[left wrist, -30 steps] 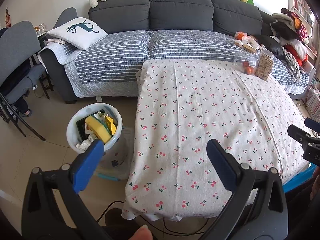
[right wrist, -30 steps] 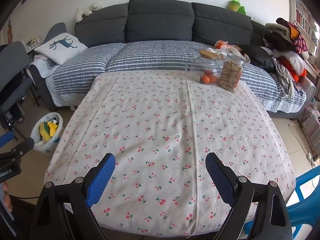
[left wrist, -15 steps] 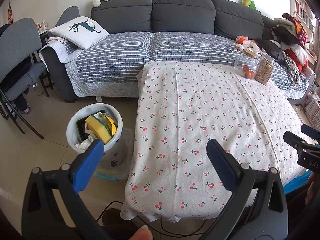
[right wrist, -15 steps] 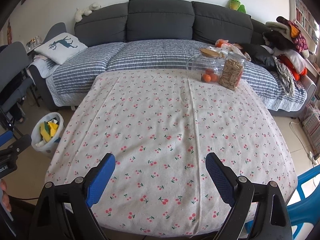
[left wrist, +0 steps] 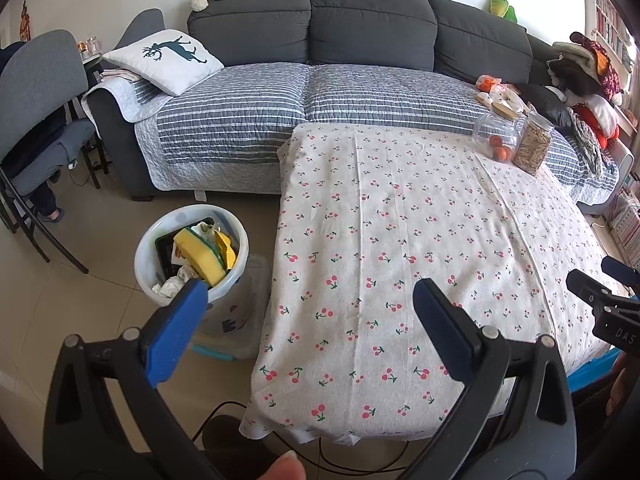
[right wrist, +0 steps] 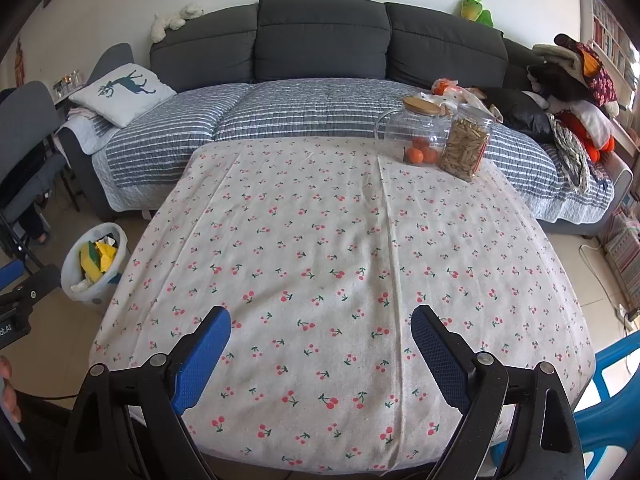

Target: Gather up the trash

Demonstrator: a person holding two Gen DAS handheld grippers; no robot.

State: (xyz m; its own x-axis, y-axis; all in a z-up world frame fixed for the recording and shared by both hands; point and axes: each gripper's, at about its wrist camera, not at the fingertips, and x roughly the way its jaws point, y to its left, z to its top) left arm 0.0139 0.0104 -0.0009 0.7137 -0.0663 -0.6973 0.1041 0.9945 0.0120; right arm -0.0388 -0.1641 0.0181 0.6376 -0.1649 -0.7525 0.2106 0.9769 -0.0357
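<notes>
A white trash bin (left wrist: pixel 149 258) stands on the floor left of the table, holding a yellow sponge (left wrist: pixel 198 254), crumpled paper and a black tray. It also shows in the right wrist view (right wrist: pixel 72 276). My left gripper (left wrist: pixel 310 300) is open and empty, held above the table's front left corner, near the bin. My right gripper (right wrist: pixel 322 330) is open and empty above the table's front edge. The table (right wrist: pixel 320 240) has a cherry-print cloth with no loose trash visible on it.
Two glass jars stand at the table's far right: one with oranges (right wrist: pixel 416 136), one with sticks (right wrist: pixel 466 142). A grey sofa (left wrist: pixel 360 40) with a striped cover lies behind. A grey chair (left wrist: pixel 32 120) is at left, a blue chair (right wrist: pixel 616 384) at right.
Both grippers have drawn back slightly from the table, so the scene looks a little farther away. Both stay open and empty.
</notes>
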